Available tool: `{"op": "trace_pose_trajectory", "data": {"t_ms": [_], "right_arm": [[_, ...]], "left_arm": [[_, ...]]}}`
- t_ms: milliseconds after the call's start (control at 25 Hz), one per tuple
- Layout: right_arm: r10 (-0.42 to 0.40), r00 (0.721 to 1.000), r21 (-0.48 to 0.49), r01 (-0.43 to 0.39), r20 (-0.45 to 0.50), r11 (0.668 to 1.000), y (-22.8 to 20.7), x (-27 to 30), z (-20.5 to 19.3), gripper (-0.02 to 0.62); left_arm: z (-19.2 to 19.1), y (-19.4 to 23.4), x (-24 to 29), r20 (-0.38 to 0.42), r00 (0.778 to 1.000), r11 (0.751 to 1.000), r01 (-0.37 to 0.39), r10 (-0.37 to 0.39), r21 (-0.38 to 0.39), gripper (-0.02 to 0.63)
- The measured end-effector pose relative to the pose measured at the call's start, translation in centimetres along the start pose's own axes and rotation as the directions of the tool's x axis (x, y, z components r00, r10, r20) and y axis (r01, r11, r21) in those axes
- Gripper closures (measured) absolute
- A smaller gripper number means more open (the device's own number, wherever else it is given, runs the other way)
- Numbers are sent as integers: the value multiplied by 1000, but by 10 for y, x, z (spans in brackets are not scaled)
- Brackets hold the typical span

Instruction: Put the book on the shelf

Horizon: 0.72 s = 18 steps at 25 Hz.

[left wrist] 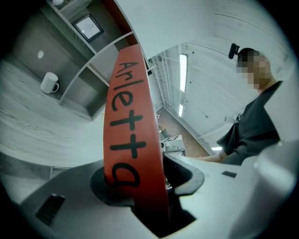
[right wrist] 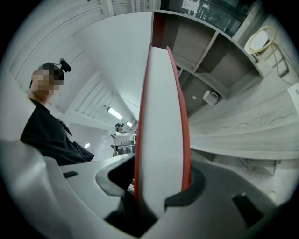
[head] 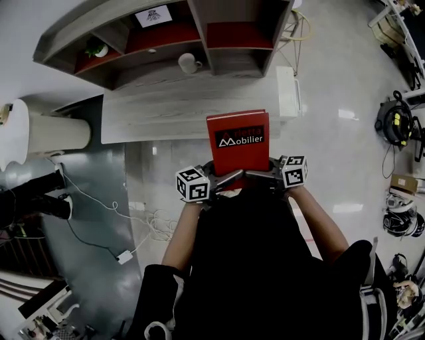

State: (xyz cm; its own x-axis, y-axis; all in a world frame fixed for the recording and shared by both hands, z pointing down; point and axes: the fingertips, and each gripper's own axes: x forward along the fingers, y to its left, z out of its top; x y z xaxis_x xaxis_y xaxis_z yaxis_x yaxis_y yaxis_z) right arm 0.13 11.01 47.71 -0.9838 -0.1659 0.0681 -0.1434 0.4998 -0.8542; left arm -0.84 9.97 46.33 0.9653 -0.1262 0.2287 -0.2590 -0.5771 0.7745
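I hold a red book with white lettering in front of me, with one gripper at each near corner. My left gripper is shut on its spine side, where black letters run up the red spine. My right gripper is shut on the page side, with the white page edge standing between the jaws. The wooden shelf with red-backed compartments stands beyond a pale wooden top. The shelf compartments lie ahead in both gripper views.
A white mug, a framed picture and a small green plant sit in the shelf. A white cylinder stands at left. Cables and an adapter lie on the floor. A vacuum stands at right.
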Motion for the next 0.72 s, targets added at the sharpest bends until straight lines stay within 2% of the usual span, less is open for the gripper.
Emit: {"op": "trace_pose_trajectory", "data": {"t_ms": [480, 720], "right_arm": [[-53, 998, -74, 51, -20, 996, -57, -56, 70, 405], [-51, 998, -90, 48, -28, 995, -88, -78, 98, 404]], "left_arm": [[58, 40, 78, -33, 998, 999, -48, 48, -6, 382], [82, 61, 112, -22, 996, 996, -90, 91, 25, 371]]}}
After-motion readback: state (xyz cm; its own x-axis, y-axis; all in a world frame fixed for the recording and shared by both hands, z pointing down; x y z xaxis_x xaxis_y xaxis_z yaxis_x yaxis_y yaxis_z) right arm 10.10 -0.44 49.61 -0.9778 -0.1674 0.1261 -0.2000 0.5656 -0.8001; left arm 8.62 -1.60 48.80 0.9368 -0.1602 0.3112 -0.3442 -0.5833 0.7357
